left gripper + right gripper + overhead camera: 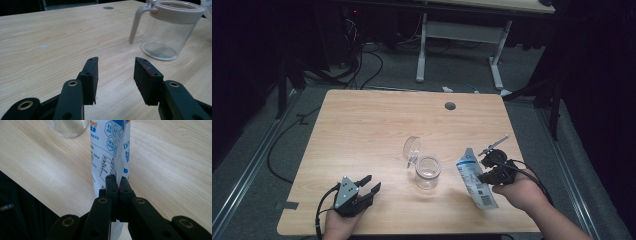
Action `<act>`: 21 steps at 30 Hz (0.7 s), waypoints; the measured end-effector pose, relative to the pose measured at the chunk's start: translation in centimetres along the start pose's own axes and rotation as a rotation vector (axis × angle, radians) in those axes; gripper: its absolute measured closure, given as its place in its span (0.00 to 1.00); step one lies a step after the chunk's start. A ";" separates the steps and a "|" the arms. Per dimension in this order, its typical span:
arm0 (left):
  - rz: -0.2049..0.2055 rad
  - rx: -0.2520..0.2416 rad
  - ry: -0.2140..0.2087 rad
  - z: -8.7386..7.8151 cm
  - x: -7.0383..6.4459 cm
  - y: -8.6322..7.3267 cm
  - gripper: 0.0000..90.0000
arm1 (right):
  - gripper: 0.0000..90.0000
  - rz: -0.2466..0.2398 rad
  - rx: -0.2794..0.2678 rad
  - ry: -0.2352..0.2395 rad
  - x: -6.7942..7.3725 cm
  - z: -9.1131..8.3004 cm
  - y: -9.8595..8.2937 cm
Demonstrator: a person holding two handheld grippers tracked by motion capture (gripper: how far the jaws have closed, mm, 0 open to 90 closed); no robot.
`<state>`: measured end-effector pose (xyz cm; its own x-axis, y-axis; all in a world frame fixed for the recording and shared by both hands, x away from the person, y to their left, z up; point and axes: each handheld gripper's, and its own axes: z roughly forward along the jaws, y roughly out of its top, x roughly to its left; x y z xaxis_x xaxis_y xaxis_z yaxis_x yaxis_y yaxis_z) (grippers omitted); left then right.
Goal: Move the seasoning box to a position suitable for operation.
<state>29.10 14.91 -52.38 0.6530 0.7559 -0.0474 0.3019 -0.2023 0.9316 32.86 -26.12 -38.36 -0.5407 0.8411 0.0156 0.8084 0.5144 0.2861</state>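
A clear glass jar (428, 172) with its hinged lid (411, 148) flipped open stands near the middle of the wooden table (377, 125); the left gripper view has the jar (170, 32) at upper right. My right gripper (488, 176) is shut on a white and blue printed pouch (475, 178), held just right of the jar. In the right gripper view the jaws pinch the pouch (110, 147) at its lower part. My left gripper (369, 184) rests open at the table's front left, nothing between its pads (91, 75).
A round cable hole (450, 106) sits near the table's far edge. Beyond the table stand a white desk frame (462, 35) and floor cables (362, 65). The surroundings are dark.
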 end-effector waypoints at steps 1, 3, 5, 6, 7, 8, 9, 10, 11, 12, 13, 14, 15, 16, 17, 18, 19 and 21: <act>0.014 -0.002 -0.011 0.1 -0.6 0.1 0.60 | 1.00 0.000 0.006 -0.006 0.1 -0.1 0.0; 0.023 -0.006 -0.019 0.2 -1.1 0.1 0.59 | 1.00 0.003 0.007 -0.003 0.2 -0.2 0.1; 0.048 -0.013 -0.043 0.6 -2.3 0.4 0.58 | 1.00 -0.006 0.014 -0.007 0.3 -0.4 0.2; 0.053 -0.016 -0.055 0.7 -2.7 0.6 0.58 | 1.00 -0.006 0.012 -0.002 0.3 -0.4 0.2; 0.064 -0.022 -0.064 0.9 -3.1 0.6 0.58 | 1.00 -0.004 0.016 -0.002 0.4 -0.5 0.2; 0.079 -0.021 -0.070 1.1 -3.5 0.8 0.57 | 1.00 -0.005 0.018 0.000 0.4 -0.6 0.3; 0.084 -0.021 -0.077 1.3 -3.8 0.8 0.57 | 1.00 -0.007 0.016 0.008 0.4 -0.6 0.3; 0.083 -0.019 -0.091 1.5 -4.1 1.0 0.57 | 1.00 -0.007 0.014 0.008 0.4 -0.7 0.3; 0.079 -0.021 -0.103 1.8 -4.3 1.0 0.57 | 1.00 -0.014 0.016 0.000 0.3 -0.8 0.4; 0.073 -0.019 -0.118 2.1 -4.6 1.1 0.57 | 1.00 -0.016 0.015 0.001 0.3 -0.8 0.4; 0.069 -0.017 -0.134 2.3 -4.9 1.2 0.56 | 1.00 -0.015 0.019 0.000 0.4 -0.9 0.5; 0.070 -0.013 -0.148 2.6 -5.1 1.3 0.56 | 1.00 -0.011 0.021 0.001 0.5 -1.0 0.6; 0.070 -0.014 -0.160 2.9 -5.4 1.4 0.55 | 1.00 -0.014 0.023 -0.002 0.5 -1.1 0.6; 0.070 -0.014 -0.160 2.9 -5.4 1.4 0.55 | 1.00 -0.014 0.021 -0.007 0.5 -1.1 0.7; 0.080 -0.004 -0.184 3.6 -6.1 1.6 0.55 | 1.00 -0.014 0.021 -0.006 0.5 -1.1 0.8; 0.077 -0.002 -0.199 3.9 -6.5 1.7 0.55 | 1.00 0.001 0.030 -0.007 0.8 -1.2 0.8; 0.073 -0.003 -0.214 4.2 -6.9 1.7 0.55 | 1.00 -0.021 0.022 -0.005 0.8 -1.2 0.9; 0.076 -0.002 -0.239 4.8 -7.6 1.8 0.55 | 1.00 -0.028 0.022 0.006 1.0 -1.2 1.0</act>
<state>27.97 5.80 -52.02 0.8199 0.5693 -0.0608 0.2441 -0.2516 0.9365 32.87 -24.98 -36.91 -0.5646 0.8252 0.0133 0.7977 0.5415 0.2655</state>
